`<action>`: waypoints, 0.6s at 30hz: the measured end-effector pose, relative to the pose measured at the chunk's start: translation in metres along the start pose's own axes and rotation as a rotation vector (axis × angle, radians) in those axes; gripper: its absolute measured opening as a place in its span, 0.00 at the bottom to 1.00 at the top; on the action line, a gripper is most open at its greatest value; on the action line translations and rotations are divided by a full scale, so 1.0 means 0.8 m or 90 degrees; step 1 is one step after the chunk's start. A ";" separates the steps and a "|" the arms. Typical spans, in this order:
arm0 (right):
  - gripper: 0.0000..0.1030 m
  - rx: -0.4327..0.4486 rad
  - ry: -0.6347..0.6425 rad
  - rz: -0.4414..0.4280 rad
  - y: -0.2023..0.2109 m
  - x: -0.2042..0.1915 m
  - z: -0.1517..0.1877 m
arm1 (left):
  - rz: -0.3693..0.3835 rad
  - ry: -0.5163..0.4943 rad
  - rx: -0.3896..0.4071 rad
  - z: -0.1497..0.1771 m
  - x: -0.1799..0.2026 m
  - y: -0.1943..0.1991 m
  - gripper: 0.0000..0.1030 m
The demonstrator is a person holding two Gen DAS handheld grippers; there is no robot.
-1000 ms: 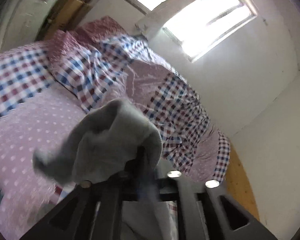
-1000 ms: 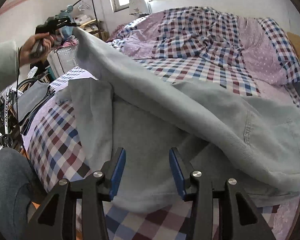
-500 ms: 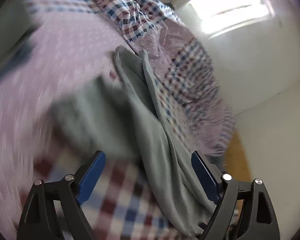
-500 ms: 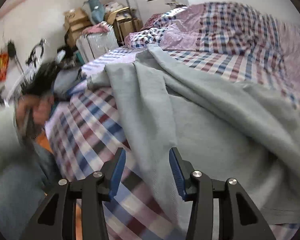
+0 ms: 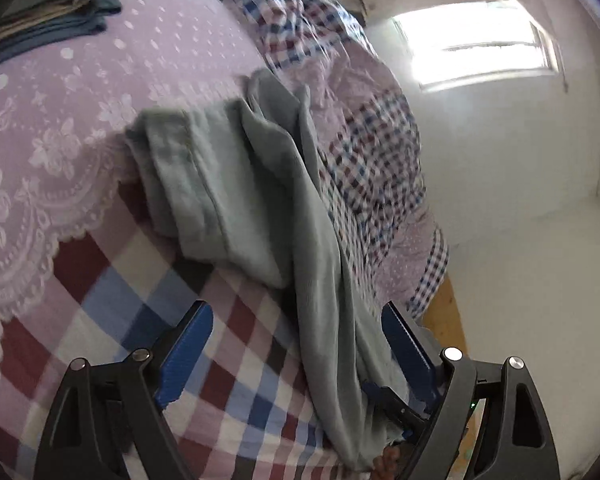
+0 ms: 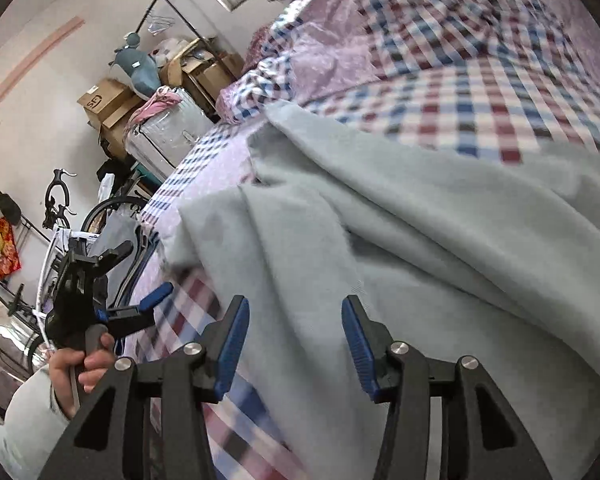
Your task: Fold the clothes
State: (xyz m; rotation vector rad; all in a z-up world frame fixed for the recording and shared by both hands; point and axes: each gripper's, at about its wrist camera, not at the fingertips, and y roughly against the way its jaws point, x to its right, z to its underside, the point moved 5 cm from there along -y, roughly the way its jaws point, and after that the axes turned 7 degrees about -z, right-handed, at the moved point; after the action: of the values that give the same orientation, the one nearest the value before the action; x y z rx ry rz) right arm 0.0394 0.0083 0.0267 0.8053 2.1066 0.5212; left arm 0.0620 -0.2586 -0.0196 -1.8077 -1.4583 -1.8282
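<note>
The left wrist view shows the left gripper [image 5: 296, 356] with its jaws spread wide after just opening, and a fold of the grey garment [image 5: 260, 184] runs between them without being pressed. The garment lies crumpled on the checked bedsheet [image 5: 112, 292]. In the right wrist view the right gripper [image 6: 294, 344] stands half apart over the cloth, its jaws having widened slightly, holding nothing.

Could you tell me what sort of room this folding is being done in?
It looks like a home bedroom that doubles as storage. A bed with checked and lilac covers bears the grey garment; cardboard boxes and a bicycle stand along the wall, and a window lights the white walls.
</note>
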 end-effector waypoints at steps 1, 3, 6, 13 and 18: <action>0.51 -0.005 0.021 0.009 -0.007 -0.012 -0.002 | 0.008 0.012 0.011 -0.004 -0.004 0.003 0.85; 0.51 -0.017 0.070 0.037 -0.024 -0.036 -0.007 | 0.024 0.037 0.029 -0.010 -0.012 0.010 0.79; 0.51 -0.037 0.150 0.088 -0.057 -0.073 -0.017 | 0.031 0.073 0.048 -0.017 -0.019 0.018 0.70; 0.48 -0.099 0.293 0.183 -0.149 -0.124 -0.031 | 0.065 0.111 0.042 -0.018 -0.021 0.017 0.69; 0.29 -0.137 0.345 0.266 -0.187 -0.121 -0.023 | 0.062 0.134 0.015 -0.017 -0.030 0.009 0.59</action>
State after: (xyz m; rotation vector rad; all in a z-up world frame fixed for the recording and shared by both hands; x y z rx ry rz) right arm 0.0163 -0.1675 -0.0001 1.0703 2.3030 1.2875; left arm 0.0636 -0.2835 -0.0329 -1.5900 -1.2880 -1.8796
